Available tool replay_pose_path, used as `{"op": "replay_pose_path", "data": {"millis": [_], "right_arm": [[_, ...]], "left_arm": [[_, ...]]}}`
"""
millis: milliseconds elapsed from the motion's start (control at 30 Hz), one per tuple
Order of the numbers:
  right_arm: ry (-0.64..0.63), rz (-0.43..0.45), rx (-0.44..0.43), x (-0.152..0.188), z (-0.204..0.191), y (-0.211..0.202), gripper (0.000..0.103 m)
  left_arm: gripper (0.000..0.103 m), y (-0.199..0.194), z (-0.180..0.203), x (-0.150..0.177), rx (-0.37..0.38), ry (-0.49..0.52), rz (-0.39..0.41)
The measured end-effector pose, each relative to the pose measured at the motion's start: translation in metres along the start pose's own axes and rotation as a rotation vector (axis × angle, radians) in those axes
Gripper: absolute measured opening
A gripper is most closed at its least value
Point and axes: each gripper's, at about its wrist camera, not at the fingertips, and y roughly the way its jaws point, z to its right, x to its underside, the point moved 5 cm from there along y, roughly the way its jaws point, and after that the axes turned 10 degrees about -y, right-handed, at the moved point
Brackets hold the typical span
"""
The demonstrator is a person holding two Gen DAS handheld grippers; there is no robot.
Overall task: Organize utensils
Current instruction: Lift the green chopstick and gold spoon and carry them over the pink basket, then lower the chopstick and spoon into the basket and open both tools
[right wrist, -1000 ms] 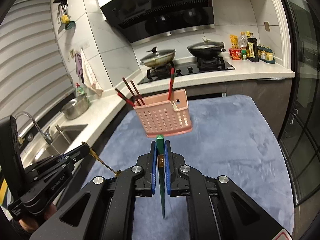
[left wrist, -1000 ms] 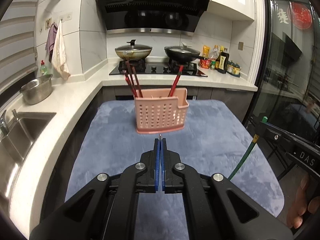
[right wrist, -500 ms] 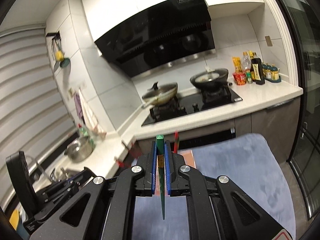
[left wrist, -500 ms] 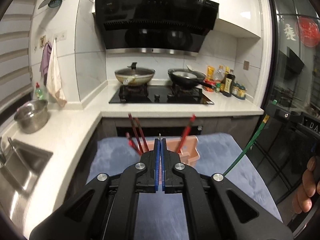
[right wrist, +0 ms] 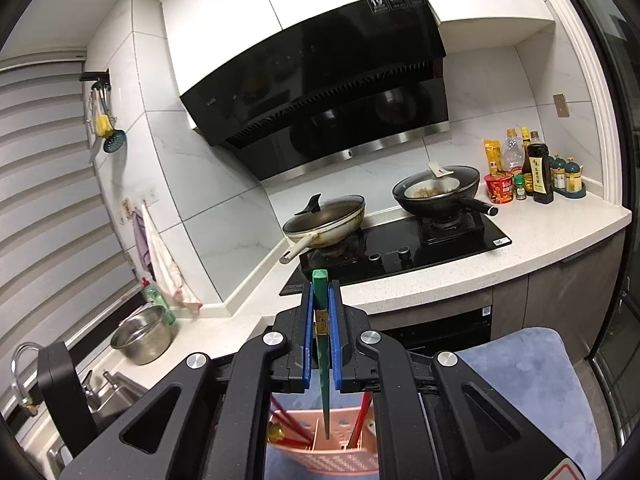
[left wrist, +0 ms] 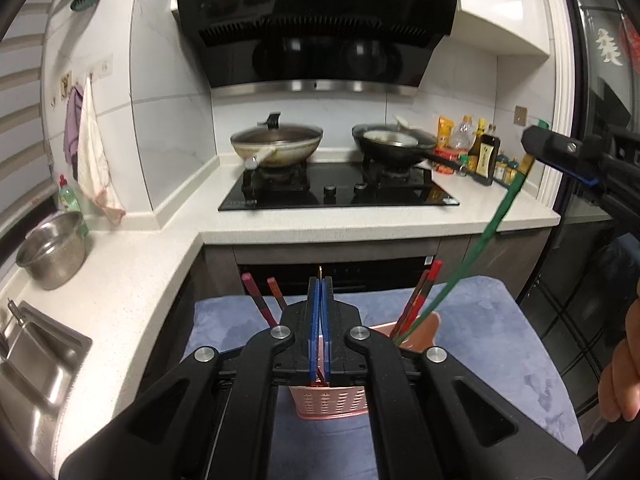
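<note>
The landmark is the pink utensil basket, which stands on the blue-grey cloth of the table. Far to the left of the basket, on the white counter, there is a steel bowl, and the sink is below it. Inside the left part of the basket two red chopsticks lean to the left. Directly above the basket is the left gripper; its blue pads are pressed together, and a thin brown stick shows just above them, too small to name. Behind the basket the stove carries a lidded pan and a black wok. In the right part of the basket more red chopsticks stand. Beside them the tip of a green chopstick enters the same right compartment. Its upper end is clamped in the right gripper, up to the right of the basket, and the right hand is at the edge.
</note>
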Motion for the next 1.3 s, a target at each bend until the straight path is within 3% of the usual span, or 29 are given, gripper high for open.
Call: {"op": "replay_pose_path", "data": {"millis": [300,600,700,967,1067,1300], "right_arm": [[-0.005,-0.123,-0.004,0.047,0.005,0.049,0.007],[-0.02,-0.201,-0.001,0.073,0.008,0.069,0.008],[-0.041,-0.199,0.014,0.074,0.006,0.066,0.014],[-0.074,-0.209,0.012,0.078,0.0,0.051,0.014],[-0.065,-0.218,-0.001,0.081,-0.002,0.04,0.014],[-0.06,-0.257,-0.007,0.106,-0.008,0.008,0.023]], "left_arm": [[0.001,0.04,-0.01,0.022,-0.032,-0.019,-0.068],[0.005,0.053,-0.01,0.029,-0.024,-0.053,-0.104],[0.021,0.052,-0.015,0.029,-0.034,-0.083,-0.104],[0.023,0.031,-0.017,0.028,-0.06,-0.076,-0.067],[0.028,0.019,-0.016,0.031,-0.065,-0.081,-0.062],[0.034,-0.008,-0.015,0.045,-0.059,-0.079,-0.059]]}}
